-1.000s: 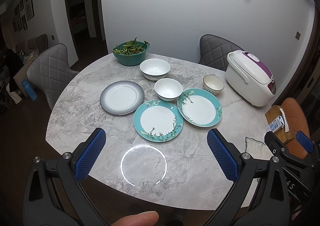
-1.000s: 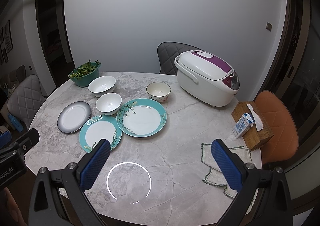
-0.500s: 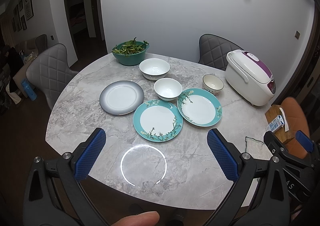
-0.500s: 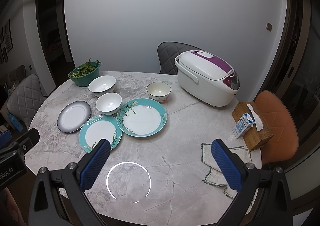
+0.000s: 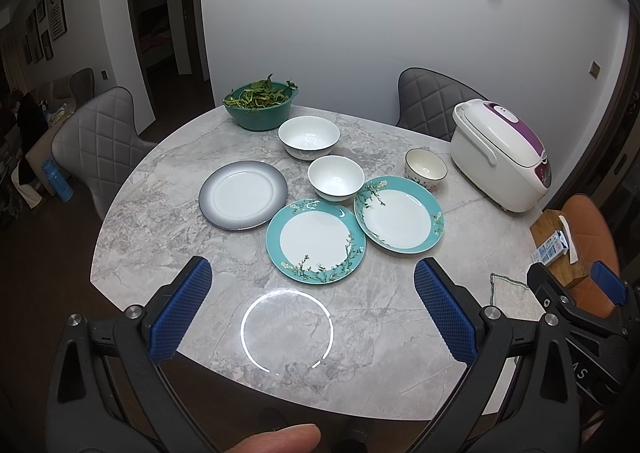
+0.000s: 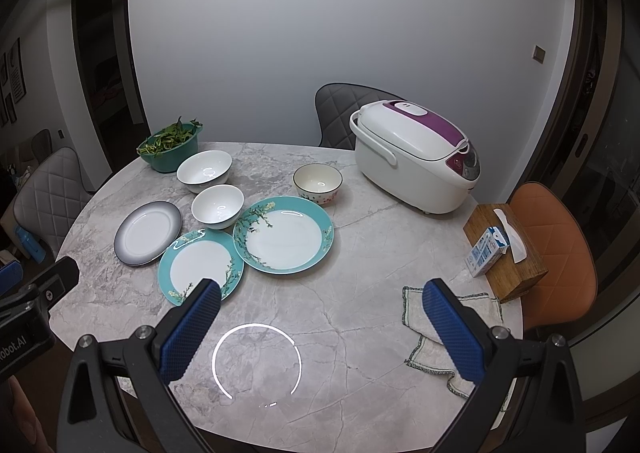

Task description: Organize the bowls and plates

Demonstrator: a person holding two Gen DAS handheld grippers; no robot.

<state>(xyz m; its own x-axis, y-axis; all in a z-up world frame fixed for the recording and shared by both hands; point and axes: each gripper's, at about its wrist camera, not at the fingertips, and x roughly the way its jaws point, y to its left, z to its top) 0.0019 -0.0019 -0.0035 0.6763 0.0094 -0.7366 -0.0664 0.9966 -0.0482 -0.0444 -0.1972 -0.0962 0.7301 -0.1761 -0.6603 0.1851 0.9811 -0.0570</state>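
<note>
On the round marble table (image 5: 168, 237) lie a grey-rimmed plate (image 5: 243, 200), a teal flowered plate (image 5: 315, 241) and a larger teal flowered plate (image 5: 398, 213). Behind them stand a large white bowl (image 5: 309, 137), a smaller white bowl (image 5: 336, 183) and a small dotted bowl (image 5: 425, 173). The same pieces show in the right wrist view: grey plate (image 6: 148, 233), teal plates (image 6: 200, 265) (image 6: 283, 239), bowls (image 6: 205, 172) (image 6: 218, 207) (image 6: 318, 184). My left gripper (image 5: 313, 307) and right gripper (image 6: 320, 327) are open and empty, above the table's near edge.
A green bowl of greens (image 5: 261, 105) stands at the back. A white and purple rice cooker (image 6: 416, 159) stands at the right. A wooden tissue box (image 6: 506, 253) with a small carton and a cloth (image 6: 440, 329) lie at the right edge. Chairs surround the table.
</note>
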